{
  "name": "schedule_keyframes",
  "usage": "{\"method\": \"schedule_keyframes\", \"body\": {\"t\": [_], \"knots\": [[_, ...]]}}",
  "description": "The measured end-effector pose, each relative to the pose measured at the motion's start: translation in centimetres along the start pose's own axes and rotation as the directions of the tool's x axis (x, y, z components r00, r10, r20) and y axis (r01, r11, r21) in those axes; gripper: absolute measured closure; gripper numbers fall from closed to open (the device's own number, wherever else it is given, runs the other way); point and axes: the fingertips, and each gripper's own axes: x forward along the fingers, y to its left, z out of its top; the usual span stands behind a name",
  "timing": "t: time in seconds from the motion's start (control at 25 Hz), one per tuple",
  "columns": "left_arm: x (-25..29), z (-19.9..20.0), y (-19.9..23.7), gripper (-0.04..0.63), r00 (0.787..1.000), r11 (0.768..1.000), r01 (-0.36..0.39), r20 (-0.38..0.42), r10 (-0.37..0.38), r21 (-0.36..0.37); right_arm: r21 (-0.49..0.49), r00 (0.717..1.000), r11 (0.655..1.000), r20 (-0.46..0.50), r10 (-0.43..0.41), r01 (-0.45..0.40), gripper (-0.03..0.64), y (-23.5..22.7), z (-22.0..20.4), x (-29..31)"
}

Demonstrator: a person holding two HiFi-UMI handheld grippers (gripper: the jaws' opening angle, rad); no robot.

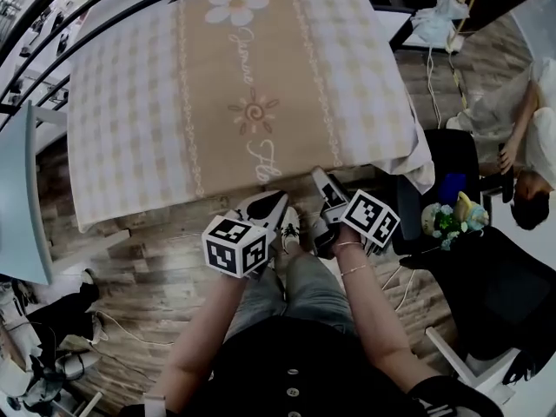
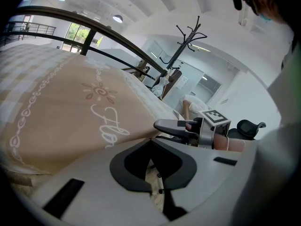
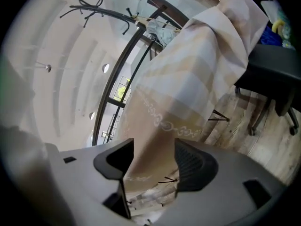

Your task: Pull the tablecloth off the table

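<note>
Beige checked tablecloth with embroidered flowers lies spread out. Right gripper fingers stand released around its near hanging edge. Left gripper fingers look clenched together, possibly on nothing.

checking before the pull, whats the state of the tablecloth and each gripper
tablecloth: spread flat, near edge hanging down
left gripper: jaws together, nothing seen between them
right gripper: jaws wide apart, tablecloth edge ahead, not gripped
</note>
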Motion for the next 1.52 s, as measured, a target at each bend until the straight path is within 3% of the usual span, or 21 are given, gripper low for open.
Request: {"method": "schedule_keyframes", "body": {"t": [0.16, 0.4, 0.64, 0.92, 1.16, 1.36, 1.52], "knots": [[0.8, 0.3, 0.5, 0.581, 1.0, 1.0, -0.01, 0.009, 0.01, -0.024, 0.046, 1.0, 0.999, 0.001, 0.0, 0.0, 0.368, -0.6, 0.3, 1.1], [1.2, 1.3, 0.9, 0.581, 1.0, 0.999, -0.01, 0.018, 0.011, -0.041, 0.026, 1.0, 1.0, -0.026, -0.012, 0.012, 0.368, -0.9, 1.0, 2.4], [1.3, 1.7, 1.1, 0.581, 0.999, 0.999, -0.014, 0.028, 0.015, -0.05, 0.026, 0.999, 0.999, -0.031, 0.039, -0.038, 0.37, -0.8, 0.9, 2.7], [1.1, 1.7, 1.1, 0.581, 0.999, 0.999, -0.022, 0.023, 0.023, -0.049, 0.029, 0.999, 0.999, -0.037, 0.019, -0.017, 0.382, -0.7, 0.8, 2.2], [0.4, 1.2, 0.9, 0.581, 0.999, 0.999, -0.029, 0.019, 0.03, -0.043, 0.021, 0.999, 1.0, -0.031, 0.019, -0.018, 0.433, -0.5, 0.3, 1.0], [-0.5, 0.7, 0.5, 0.581, 0.999, 0.999, -0.031, 0.023, 0.032, -0.034, -0.081, 1.0, 0.997, -0.004, 0.005, -0.006, 0.559, 0.3, 0.3, -0.1], [-1.4, 0.0, 0.0, 0.581, 0.999, 0.999, -0.027, 0.026, 0.027, -0.025, -0.072, 0.999, 0.997, 0.018, 0.029, -0.027, 0.588, 0.6, 0.1, -0.8]]}}
